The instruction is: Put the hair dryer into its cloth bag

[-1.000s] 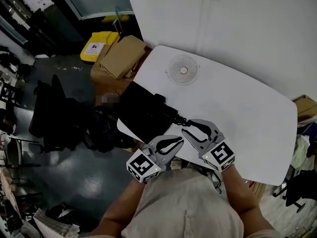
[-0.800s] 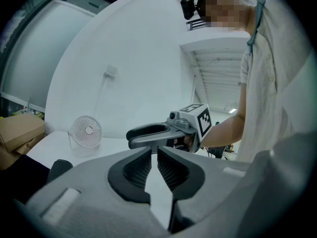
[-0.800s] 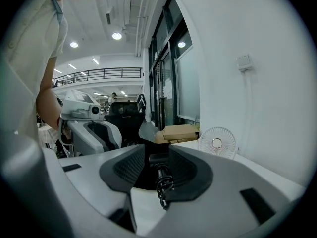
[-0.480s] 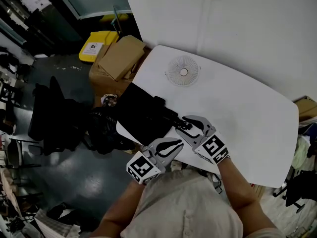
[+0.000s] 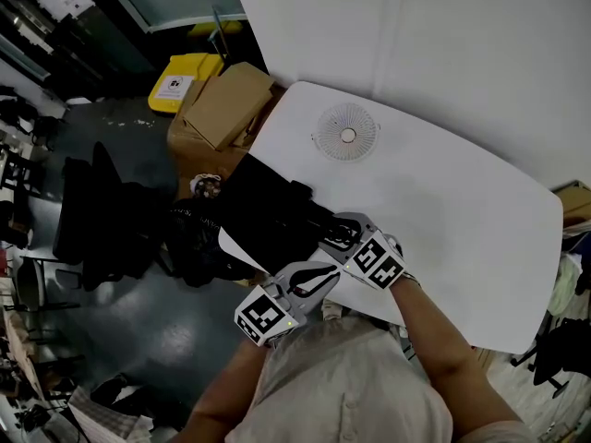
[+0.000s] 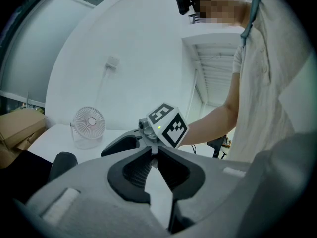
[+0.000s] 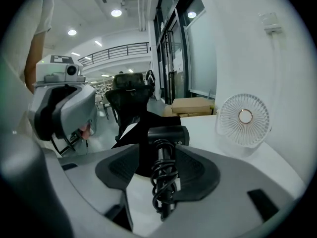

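Observation:
A black hair dryer (image 5: 312,216) lies on the white table (image 5: 443,201), its cord coiled round the handle and its head toward a black cloth bag (image 5: 263,209). In the right gripper view the dryer (image 7: 168,135) has its wrapped handle between the jaws. My right gripper (image 5: 343,235) (image 7: 163,155) is opening, and a gap shows beside the cord on the left pad's side. My left gripper (image 5: 323,270) (image 6: 151,157) hovers at the table's near edge just left of the right one. Its tips are together with nothing between them.
A small white fan (image 5: 347,135) (image 7: 242,118) stands at the table's far side. Cardboard boxes (image 5: 226,104) and a yellow bin (image 5: 185,83) sit on the floor beyond the table's left end. A dark chair (image 5: 102,215) stands left of the bag.
My right gripper has come down and left onto the dryer's coiled handle, and its jaws stand wider. The left gripper has barely shifted.

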`<state>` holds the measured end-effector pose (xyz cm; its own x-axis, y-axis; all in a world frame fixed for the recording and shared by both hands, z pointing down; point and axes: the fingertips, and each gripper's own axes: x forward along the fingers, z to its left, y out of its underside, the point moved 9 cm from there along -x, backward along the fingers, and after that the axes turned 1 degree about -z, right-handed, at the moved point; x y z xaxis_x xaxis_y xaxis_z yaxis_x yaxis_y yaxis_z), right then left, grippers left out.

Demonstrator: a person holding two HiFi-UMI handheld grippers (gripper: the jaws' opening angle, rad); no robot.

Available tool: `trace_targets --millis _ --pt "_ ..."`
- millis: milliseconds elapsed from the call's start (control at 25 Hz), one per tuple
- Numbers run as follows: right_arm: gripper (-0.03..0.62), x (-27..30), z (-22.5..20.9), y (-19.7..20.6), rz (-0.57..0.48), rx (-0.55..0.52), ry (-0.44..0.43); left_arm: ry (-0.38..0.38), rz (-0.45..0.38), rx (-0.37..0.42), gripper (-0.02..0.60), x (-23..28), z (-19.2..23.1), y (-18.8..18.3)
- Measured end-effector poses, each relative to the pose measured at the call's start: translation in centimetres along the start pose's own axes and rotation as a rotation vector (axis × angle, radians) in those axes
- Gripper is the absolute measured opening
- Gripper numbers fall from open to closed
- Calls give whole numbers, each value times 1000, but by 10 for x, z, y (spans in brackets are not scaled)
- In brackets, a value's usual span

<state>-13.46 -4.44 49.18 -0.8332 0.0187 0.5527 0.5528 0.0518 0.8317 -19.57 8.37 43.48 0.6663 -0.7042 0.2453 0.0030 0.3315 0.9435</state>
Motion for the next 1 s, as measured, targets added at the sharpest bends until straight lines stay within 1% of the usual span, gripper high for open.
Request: trace_targets --millis 80,360,600,720,880,1000 --pt "227 9 -2 0 26 -17 -2 -3 4 -4 23 -1 2 1" --pt "242 32 -6 10 114 -23 7 2 16 -11 23 1 5 6" --pt "256 51 -9 19 212 -47 12 16 28 -20 23 1 6 9" --pt "259 60 -9 20 262 -71 17 22 37 -24 23 1 4 10" --pt "262 73 -8 22 343 -132 23 22 48 -26 23 0 5 14" --pt "268 79 -10 23 369 -147 17 22 51 -32 23 0 7 16"
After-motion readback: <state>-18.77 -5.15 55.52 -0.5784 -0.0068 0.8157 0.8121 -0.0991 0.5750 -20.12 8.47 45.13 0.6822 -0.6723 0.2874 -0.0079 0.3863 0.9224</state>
